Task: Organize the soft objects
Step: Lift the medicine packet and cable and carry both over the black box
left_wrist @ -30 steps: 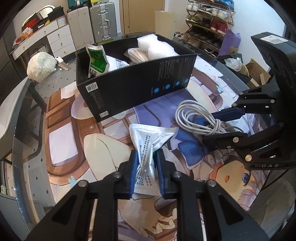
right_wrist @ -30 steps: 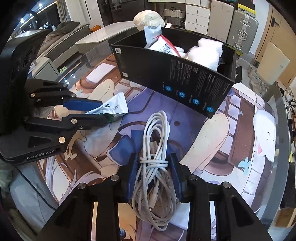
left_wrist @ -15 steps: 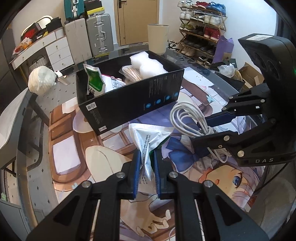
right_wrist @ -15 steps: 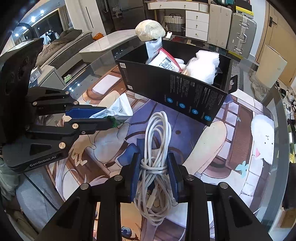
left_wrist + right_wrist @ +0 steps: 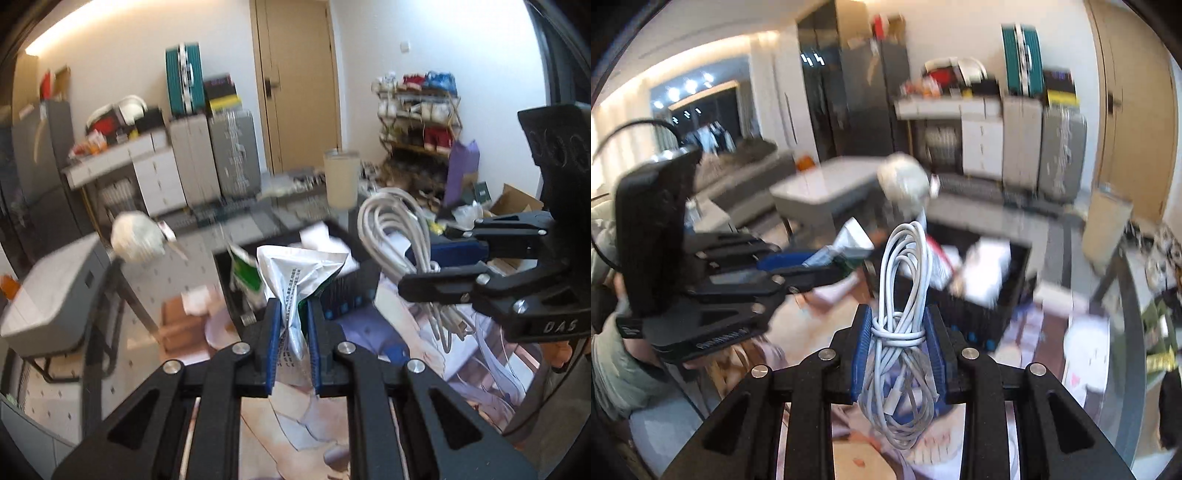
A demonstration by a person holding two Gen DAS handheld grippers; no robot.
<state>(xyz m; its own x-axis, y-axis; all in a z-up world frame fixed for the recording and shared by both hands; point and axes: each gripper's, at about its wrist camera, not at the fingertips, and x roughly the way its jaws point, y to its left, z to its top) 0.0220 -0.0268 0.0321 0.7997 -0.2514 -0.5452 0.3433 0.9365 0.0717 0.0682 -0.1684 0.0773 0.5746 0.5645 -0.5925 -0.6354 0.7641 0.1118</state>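
Pinching foil pouch (image 5: 295,280) in left fingers (image 5: 274,332), right fingers (image 5: 863,343) clamping cable bundle (image 5: 903,332), black box (image 5: 351,291) blurred

Each view looks forward along its own claw's two fingers, from just behind and above them. The left wrist view faces across the black box (image 5: 347,288) toward the far wall with the door (image 5: 295,85); the right gripper (image 5: 424,266) enters to the right of the left gripper (image 5: 291,332). The right wrist view faces the same box (image 5: 990,291) from a near position; the left gripper (image 5: 812,266) enters to the left of the right gripper (image 5: 897,343). Both views share the box, the suitcases (image 5: 229,155) (image 5: 1060,147) and each other's claw. Both backgrounds are motion-blurred.
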